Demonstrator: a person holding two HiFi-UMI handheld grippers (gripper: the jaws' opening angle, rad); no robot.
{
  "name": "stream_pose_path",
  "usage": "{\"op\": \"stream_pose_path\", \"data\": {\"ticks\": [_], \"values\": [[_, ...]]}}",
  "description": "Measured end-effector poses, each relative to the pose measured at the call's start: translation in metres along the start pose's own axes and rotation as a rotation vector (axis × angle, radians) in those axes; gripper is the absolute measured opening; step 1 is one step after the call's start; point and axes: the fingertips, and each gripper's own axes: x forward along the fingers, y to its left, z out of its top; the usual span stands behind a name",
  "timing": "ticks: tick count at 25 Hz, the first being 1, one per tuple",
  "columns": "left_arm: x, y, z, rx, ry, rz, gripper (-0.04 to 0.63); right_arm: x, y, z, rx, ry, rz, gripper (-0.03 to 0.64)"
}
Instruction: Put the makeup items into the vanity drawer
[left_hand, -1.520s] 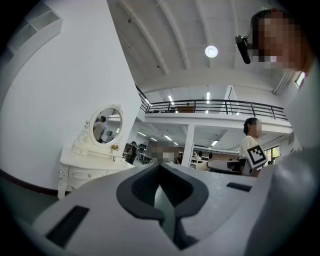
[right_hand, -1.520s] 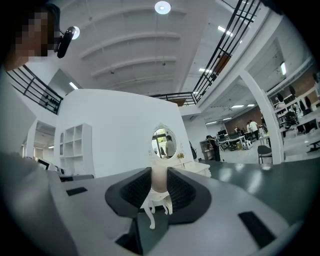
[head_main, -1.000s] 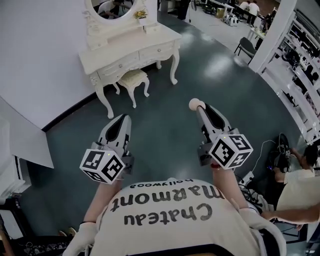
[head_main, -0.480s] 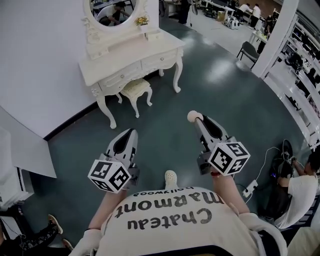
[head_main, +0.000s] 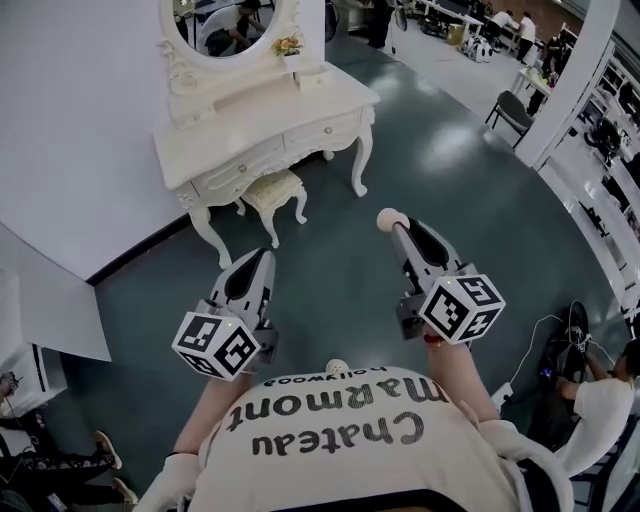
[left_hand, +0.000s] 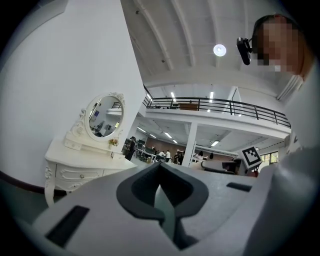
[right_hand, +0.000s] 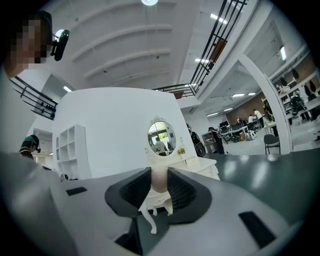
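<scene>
A white vanity with an oval mirror stands against the wall ahead, its two front drawers shut. Both grippers point level toward it, some way short of it over the dark floor. My right gripper is shut on a small round beige makeup sponge. In the right gripper view the sponge sits pinched between the dark pads. My left gripper is shut with nothing in it; its jaws meet at the tip in the left gripper view.
A white stool is tucked under the vanity. A white panel leans at the left. A chair stands at the far right, and a seated person with cables is at the lower right. Small items sit on the vanity top.
Both grippers have travelled forward across the floor and the vanity stands a little nearer and larger. The sponge stays in the right gripper. The seated person has slid toward the picture's lower right.
</scene>
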Motion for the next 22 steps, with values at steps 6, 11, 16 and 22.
{"op": "stream_pose_path", "data": {"ticks": [6,11,16,22], "values": [[0.057,0.001,0.013,0.039,-0.027,-0.003,0.008,0.030,-0.036,0.027,-0.064,-0.033,0.027,0.118],[0.095,-0.002,0.013,0.049,-0.042,-0.007,0.008,0.043,-0.066,0.039,-0.085,-0.040,0.041,0.118],[0.124,0.003,-0.007,0.027,-0.011,-0.012,0.008,0.060,-0.093,0.028,-0.065,-0.015,0.043,0.118],[0.145,0.017,-0.020,0.008,0.025,-0.001,0.008,0.076,-0.114,0.004,-0.021,0.032,0.036,0.118]]}}
